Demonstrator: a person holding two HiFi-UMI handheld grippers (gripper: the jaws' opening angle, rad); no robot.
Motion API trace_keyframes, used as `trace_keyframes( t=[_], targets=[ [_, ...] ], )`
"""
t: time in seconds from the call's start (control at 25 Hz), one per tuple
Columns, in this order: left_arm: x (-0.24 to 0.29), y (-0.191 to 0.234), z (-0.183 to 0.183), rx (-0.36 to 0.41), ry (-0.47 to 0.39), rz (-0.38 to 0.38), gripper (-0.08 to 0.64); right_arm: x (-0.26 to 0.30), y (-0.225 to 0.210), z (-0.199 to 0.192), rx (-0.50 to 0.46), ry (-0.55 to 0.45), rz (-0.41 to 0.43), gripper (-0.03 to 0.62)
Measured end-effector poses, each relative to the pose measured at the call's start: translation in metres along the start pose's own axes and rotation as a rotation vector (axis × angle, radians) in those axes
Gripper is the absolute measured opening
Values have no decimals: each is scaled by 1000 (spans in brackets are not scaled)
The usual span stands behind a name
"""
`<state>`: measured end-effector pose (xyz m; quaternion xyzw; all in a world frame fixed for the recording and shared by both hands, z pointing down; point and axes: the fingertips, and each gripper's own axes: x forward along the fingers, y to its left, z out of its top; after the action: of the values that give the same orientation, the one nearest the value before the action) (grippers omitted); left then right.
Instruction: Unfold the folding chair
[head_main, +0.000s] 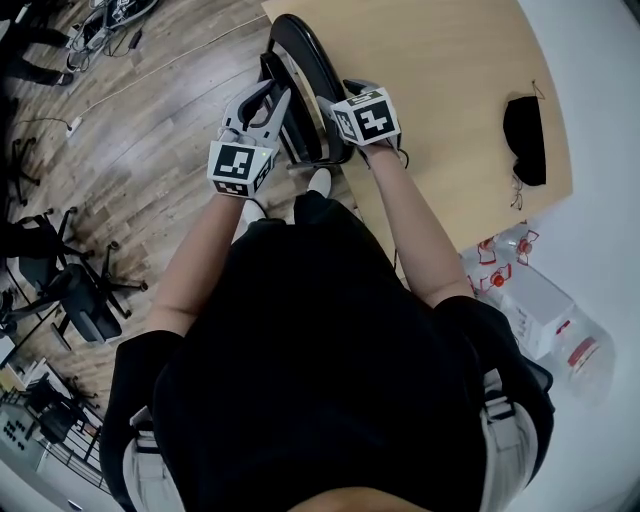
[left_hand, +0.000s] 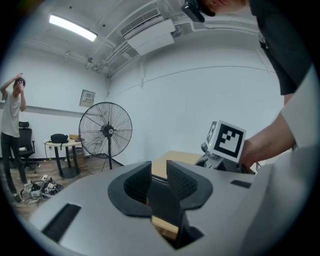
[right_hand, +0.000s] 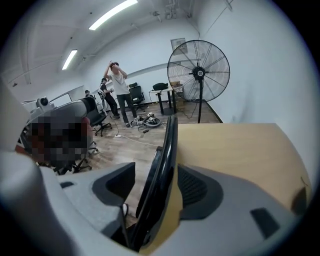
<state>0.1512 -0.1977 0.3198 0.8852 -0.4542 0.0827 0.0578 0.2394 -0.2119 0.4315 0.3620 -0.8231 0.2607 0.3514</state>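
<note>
HEAD VIEW: a person in a black top stands over a black folding chair (head_main: 300, 60). It is folded flat and upright on the wooden floor (head_main: 170, 120), right beside the edge of a pale tabletop (head_main: 450, 70), with the person's white shoes (head_main: 320, 182) just behind it. Both forearms reach forward side by side, the left claw (head_main: 268, 100) at the chair's floor side and the right claw (head_main: 338, 102) at its tabletop side. Only this view takes in the black item (head_main: 524, 140) lying on the tabletop, the clear bottles (head_main: 520, 290) at lower right and the office chairs (head_main: 80, 290) at left. LEFT GRIPPER VIEW: held near level, it shows what the head camera cannot. The left claw (left_hand: 159, 172) is only narrowly parted, with a black part of the chair standing in the slim gap. The right claw's marker cube (left_hand: 226, 140) and the hand behind it are close by. A standing fan (left_hand: 106, 131) and a bystander (left_hand: 11, 125) are across the room. RIGHT GRIPPER VIEW: tilted downward, it shows the right claw (right_hand: 155, 182) spread wide and straddling the chair's curved rim. The rim runs close to the tabletop-side pad (right_hand: 197, 187) and clear of the other.
</note>
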Motion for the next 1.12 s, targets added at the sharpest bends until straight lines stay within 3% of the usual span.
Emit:
trace_keyframes(
  t=[0.56,0.76,0.88,1.12],
  targets=[
    [33,40,-69,-79,144,90,132,37,-19,-34,74,174,-44,263],
    [35,45,-80,-85,162,101,132,39,-13,-36,83,206,-28,204],
    [36,49,-85,-89,169,108,140,42,-9,-37,75,232,-19,125],
    [31,58,-96,-110,215,140,153,39,-8,-38,108,236,-36,112]
  ],
)
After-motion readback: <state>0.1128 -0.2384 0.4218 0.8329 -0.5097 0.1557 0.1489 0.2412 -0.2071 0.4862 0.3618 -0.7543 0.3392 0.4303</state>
